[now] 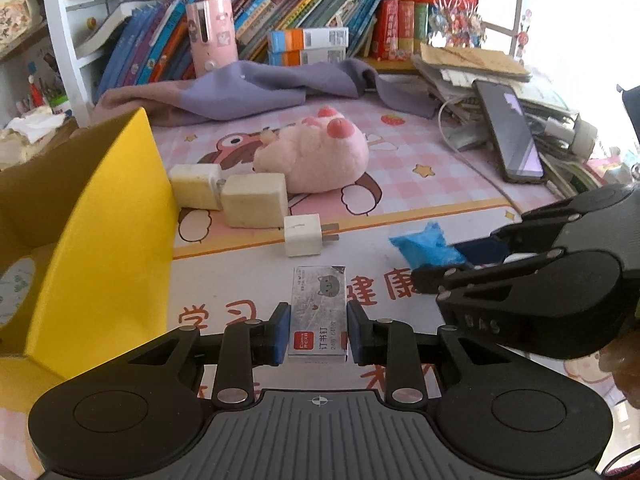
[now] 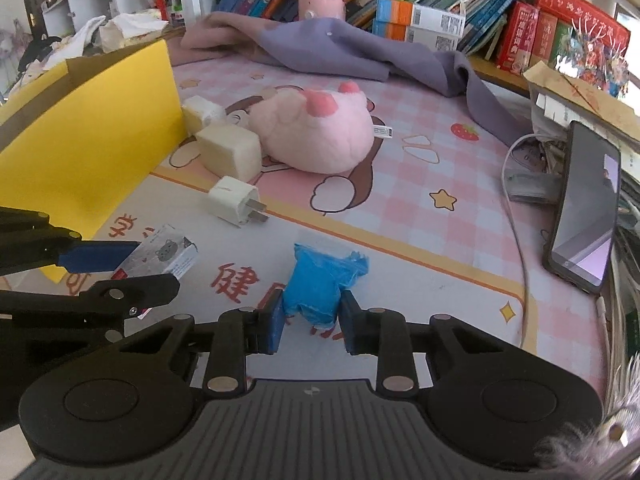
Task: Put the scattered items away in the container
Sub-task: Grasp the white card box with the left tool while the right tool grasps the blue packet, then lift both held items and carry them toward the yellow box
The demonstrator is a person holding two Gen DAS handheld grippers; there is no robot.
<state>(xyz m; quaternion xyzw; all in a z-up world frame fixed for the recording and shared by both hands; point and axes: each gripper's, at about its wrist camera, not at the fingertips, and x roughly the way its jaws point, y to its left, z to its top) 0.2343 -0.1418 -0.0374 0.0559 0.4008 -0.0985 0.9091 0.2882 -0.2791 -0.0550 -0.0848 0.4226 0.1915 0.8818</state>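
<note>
Yellow box sits at my nine o'clock, and what I see of its inside looks empty. My left tongs are pinching the staple box on the tabletop. At twelve o'clock, three white chargers and the pink plush wait untouched. My right tongs are squeezing the blue wad. Nearly everything's left, I'd say.

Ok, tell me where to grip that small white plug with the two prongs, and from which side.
Grip the small white plug across its two flat side faces, coming from above. It lies on the mat with its prongs pointing sideways, away from the yellow box, so the pads should close on the cube body, clear of the prongs. The larger chargers sit close behind, so approach from the near side.
</note>
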